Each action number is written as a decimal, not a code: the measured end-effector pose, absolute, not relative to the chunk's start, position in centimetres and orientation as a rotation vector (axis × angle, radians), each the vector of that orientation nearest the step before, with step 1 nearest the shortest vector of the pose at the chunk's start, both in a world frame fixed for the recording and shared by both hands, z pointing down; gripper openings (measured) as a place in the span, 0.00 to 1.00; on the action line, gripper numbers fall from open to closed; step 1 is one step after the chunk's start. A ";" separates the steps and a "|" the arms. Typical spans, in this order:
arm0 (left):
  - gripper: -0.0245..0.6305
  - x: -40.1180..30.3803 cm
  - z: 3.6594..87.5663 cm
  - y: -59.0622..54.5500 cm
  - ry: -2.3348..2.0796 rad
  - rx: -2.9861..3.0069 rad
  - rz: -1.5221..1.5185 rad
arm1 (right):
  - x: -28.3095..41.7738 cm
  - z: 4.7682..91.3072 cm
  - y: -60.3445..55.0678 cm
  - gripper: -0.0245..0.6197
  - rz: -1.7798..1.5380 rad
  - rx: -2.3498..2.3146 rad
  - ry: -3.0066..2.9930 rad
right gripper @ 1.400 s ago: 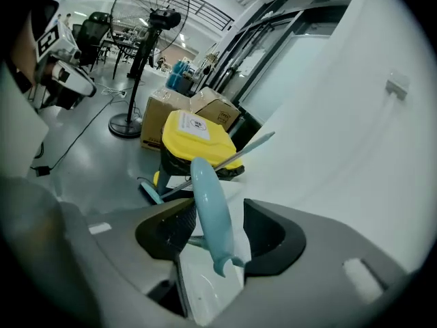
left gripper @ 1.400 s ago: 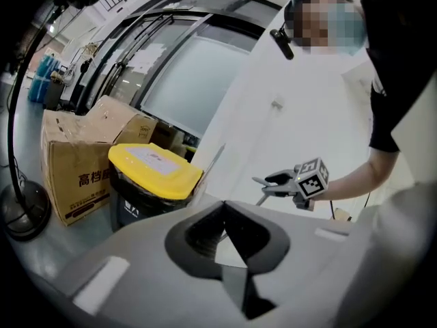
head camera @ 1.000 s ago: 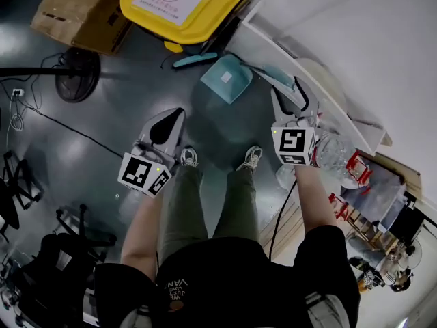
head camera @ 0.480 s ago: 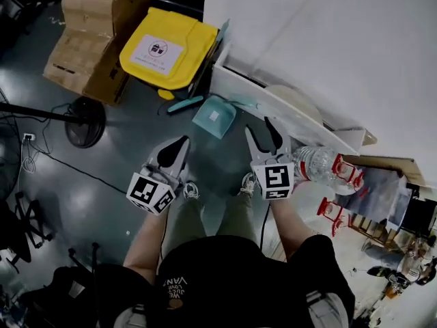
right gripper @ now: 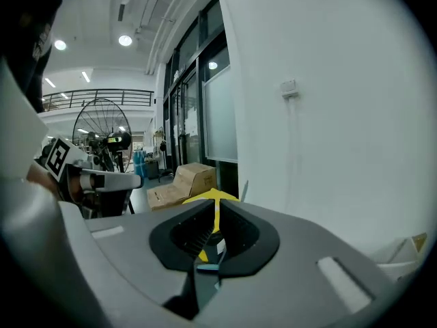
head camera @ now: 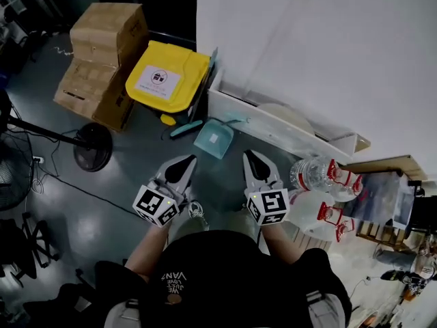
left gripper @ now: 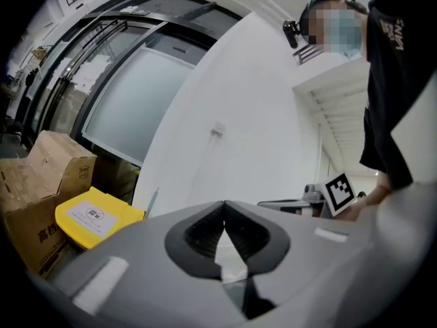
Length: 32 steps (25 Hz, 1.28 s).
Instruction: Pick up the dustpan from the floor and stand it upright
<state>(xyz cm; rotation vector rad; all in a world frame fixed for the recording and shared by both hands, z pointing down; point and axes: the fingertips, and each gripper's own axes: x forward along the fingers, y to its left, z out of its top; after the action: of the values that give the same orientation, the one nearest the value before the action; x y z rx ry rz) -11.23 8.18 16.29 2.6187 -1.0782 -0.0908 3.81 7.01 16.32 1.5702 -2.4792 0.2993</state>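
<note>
The teal dustpan [head camera: 213, 137] sits on the dark floor at the foot of the white ledge [head camera: 273, 123], with its handle pointing toward the ledge. I cannot tell how steeply it stands. A teal brush [head camera: 186, 128] lies just left of it. My left gripper [head camera: 185, 161] hangs below the pan, clear of it, jaws together and empty. My right gripper [head camera: 250, 157] hovers below and right of the pan without touching it. Its jaws are closing, almost together, with nothing between them.
A yellow bin [head camera: 167, 78] and stacked cardboard boxes [head camera: 102, 53] stand at the upper left. A fan base [head camera: 92, 156] and its cable lie at the left. Water bottles [head camera: 319, 175] with red handles crowd the right by the white wall [head camera: 321, 53].
Both grippers have lifted and drawn back from the dustpan, which now looks smaller and farther away. The right jaws, wide open by the handle before, have come nearly together.
</note>
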 end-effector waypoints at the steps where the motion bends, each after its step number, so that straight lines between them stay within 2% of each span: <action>1: 0.12 -11.2 16.0 8.5 -1.070 2.627 -0.091 | 3.7 16.3 7.6 0.07 0.315 1.576 -2.482; 19: 0.12 -14.8 11.1 13.5 -1.106 2.717 -0.120 | 1.5 11.3 13.0 0.04 0.380 1.556 -2.606; 32: 0.12 -18.3 10.6 15.1 -1.192 2.670 -0.176 | -0.1 10.7 14.7 0.04 0.385 1.513 -2.622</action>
<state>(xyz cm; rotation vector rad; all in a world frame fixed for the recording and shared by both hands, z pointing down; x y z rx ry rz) -18.30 15.09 10.59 2.6699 -1.1924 -0.1755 -0.12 14.68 10.74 1.5125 -2.6224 0.3845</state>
